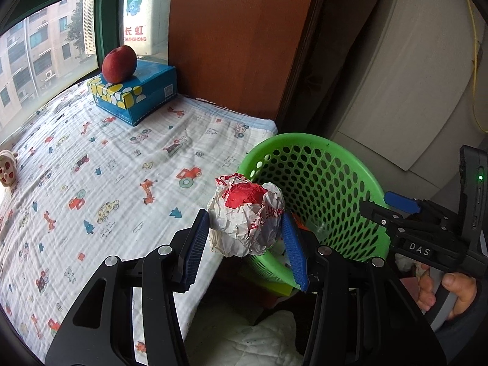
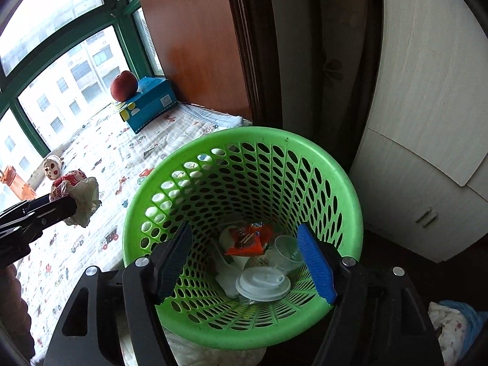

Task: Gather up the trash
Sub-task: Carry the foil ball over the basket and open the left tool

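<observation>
My left gripper (image 1: 245,228) is shut on a crumpled white and red paper ball (image 1: 245,216), held in the air over the bed's edge, just left of the green perforated waste basket (image 1: 320,183). In the right wrist view the ball (image 2: 77,198) hangs left of the basket rim (image 2: 231,137). My right gripper (image 2: 244,259) is open and empty, its jaws wide over the basket's mouth. Inside the basket lie an orange snack wrapper (image 2: 248,239), a clear plastic cup (image 2: 286,253) and a white lid (image 2: 262,283).
A bed with a cartoon-print sheet (image 1: 106,167) lies under a window. A blue tissue box (image 1: 137,91) with a red apple (image 1: 119,64) on it stands at the far end. A small doll (image 2: 52,167) lies near the window. A wooden panel (image 1: 238,36) and white cabinet (image 2: 427,122) stand behind.
</observation>
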